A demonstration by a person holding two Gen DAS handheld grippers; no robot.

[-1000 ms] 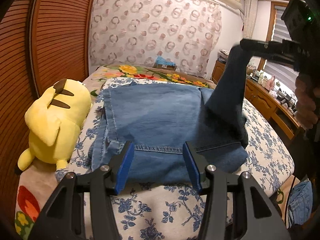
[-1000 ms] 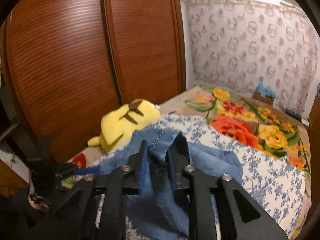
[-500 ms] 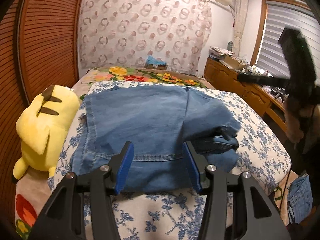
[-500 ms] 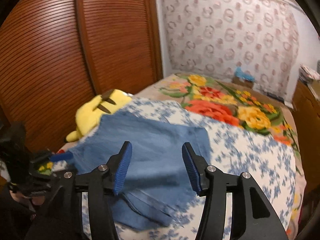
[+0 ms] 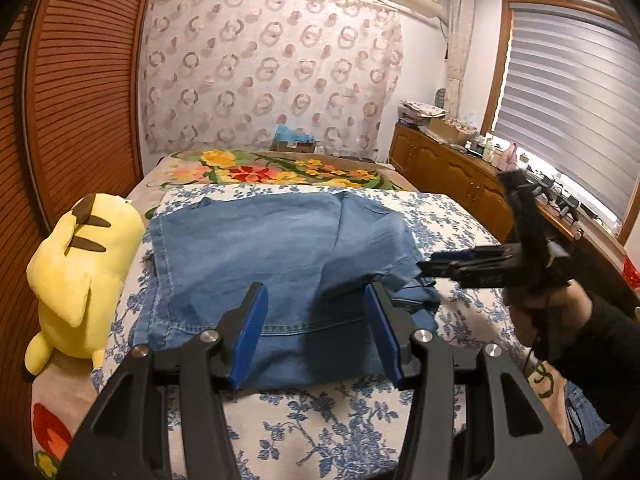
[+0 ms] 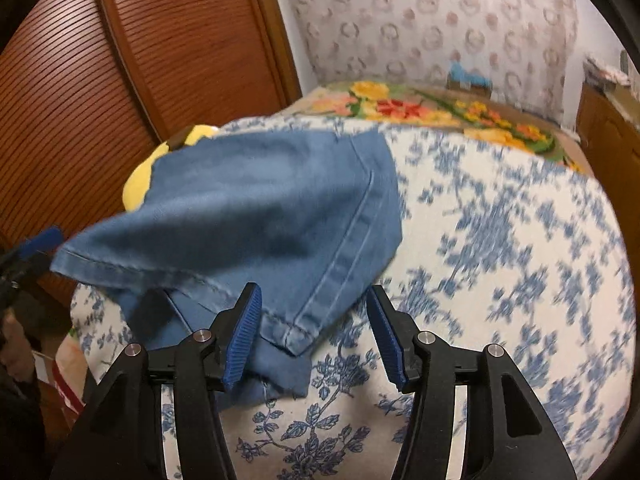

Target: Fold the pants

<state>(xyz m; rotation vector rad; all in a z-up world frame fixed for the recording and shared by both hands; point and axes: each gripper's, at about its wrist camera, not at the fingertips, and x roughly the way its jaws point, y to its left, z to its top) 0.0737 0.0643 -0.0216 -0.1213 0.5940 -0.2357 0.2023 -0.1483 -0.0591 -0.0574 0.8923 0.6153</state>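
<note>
The blue denim pants (image 5: 264,264) lie folded in layers on the blue-flowered bedspread (image 5: 320,420); they also show in the right wrist view (image 6: 256,208). My left gripper (image 5: 316,332) is open and empty, just above the near edge of the pants. My right gripper (image 6: 314,338) is open and empty, low over a hemmed corner of the denim; it shows in the left wrist view (image 5: 428,264) at the right side of the pants, its fingers pointing left at the fabric.
A yellow Pikachu plush (image 5: 80,272) lies left of the pants against the wooden slatted wardrobe (image 5: 72,92). A floral blanket (image 5: 276,172) covers the far end of the bed. A wooden dresser (image 5: 452,176) with clutter stands on the right under the window blinds.
My right gripper held a pant leg up, laid it over the pants, opened and let go. It has dropped low beside the pants' right edge. My left gripper stayed open.
</note>
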